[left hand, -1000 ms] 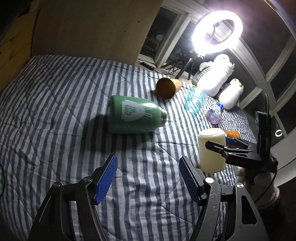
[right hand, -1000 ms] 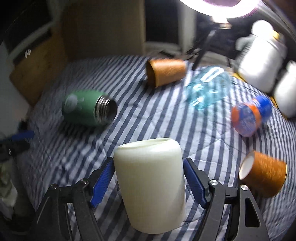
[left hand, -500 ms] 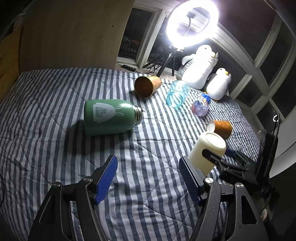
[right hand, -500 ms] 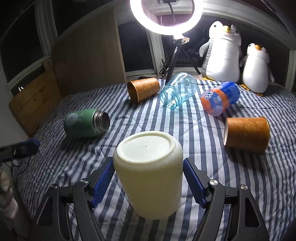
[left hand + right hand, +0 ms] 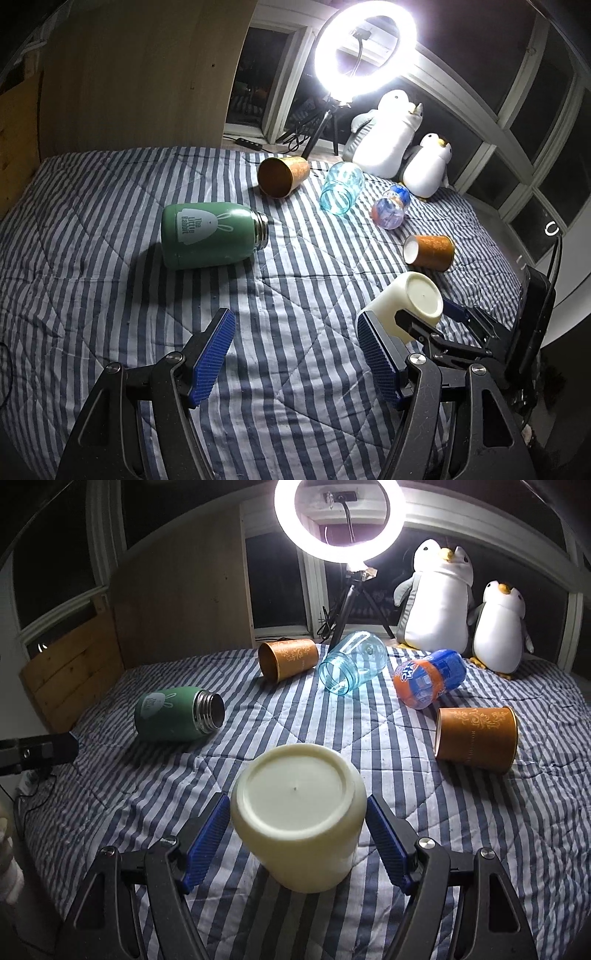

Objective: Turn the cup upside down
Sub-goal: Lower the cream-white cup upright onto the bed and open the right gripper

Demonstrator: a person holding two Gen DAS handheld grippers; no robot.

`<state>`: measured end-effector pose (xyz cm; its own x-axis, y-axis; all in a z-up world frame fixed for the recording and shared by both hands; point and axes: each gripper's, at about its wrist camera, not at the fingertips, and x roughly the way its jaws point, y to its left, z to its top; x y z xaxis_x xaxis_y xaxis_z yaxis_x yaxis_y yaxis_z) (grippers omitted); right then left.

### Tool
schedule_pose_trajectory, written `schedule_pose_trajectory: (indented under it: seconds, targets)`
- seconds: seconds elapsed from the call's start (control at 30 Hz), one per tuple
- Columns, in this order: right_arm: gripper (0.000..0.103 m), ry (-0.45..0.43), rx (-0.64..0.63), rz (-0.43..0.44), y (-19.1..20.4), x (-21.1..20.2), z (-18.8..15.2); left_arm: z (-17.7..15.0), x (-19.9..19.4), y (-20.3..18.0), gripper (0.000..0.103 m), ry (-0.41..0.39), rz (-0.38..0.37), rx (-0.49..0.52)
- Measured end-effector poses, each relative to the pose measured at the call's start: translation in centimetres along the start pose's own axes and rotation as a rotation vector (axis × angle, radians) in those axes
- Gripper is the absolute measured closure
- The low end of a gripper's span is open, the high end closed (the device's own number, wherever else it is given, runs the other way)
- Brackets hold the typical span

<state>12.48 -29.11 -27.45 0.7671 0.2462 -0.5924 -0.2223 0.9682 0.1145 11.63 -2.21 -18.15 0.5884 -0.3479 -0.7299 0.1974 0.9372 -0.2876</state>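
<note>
My right gripper (image 5: 295, 845) is shut on a cream cup (image 5: 299, 812), its blue pads pressing both sides. The cup is tilted with its flat base facing the camera and its mouth pointing down toward the striped bedspread (image 5: 480, 830). In the left wrist view the same cup (image 5: 410, 299) shows at the right, held by the right gripper (image 5: 436, 321), base turned up and away. My left gripper (image 5: 295, 354) is open and empty, hovering over the bedspread (image 5: 110, 295) to the left of the cup.
On the bedspread lie a green bottle (image 5: 177, 716), two orange paper cups (image 5: 288, 659) (image 5: 476, 738), a clear blue jar (image 5: 351, 664) and an orange soda bottle (image 5: 428, 683). Two plush penguins (image 5: 436, 602) and a ring light (image 5: 338, 517) stand at the far edge.
The right gripper has rotated the cream cup, from nearly upside-down upright to tipped with its base facing the camera. The left gripper pulled back and tilted up, staying open.
</note>
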Motion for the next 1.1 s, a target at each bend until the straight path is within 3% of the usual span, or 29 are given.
schedule_pose_trajectory:
  seconds: [0.23, 0.53, 0.9, 1.1]
  targets:
    - [0.031, -0.008, -0.008, -0.016, 0.4, -0.1, -0.1, -0.4, -0.2, -0.2, 0.031, -0.001, 0.002, 0.008]
    - [0.026, -0.082, -0.004, -0.035, 0.8, -3.1, 0.5, -0.6, -1.5, -1.1, 0.031, -0.048, 0.037, 0.042]
    - [0.025, -0.242, 0.007, -0.054, 2.0, -10.8, 2.6, -0.1, -7.6, -6.1, 0.03, -0.275, 0.134, 0.171]
    - [0.019, -0.335, 0.021, -0.067, 2.7, -15.0, 3.6, -0.3, -12.7, -8.7, 0.017, -0.452, 0.188, 0.233]
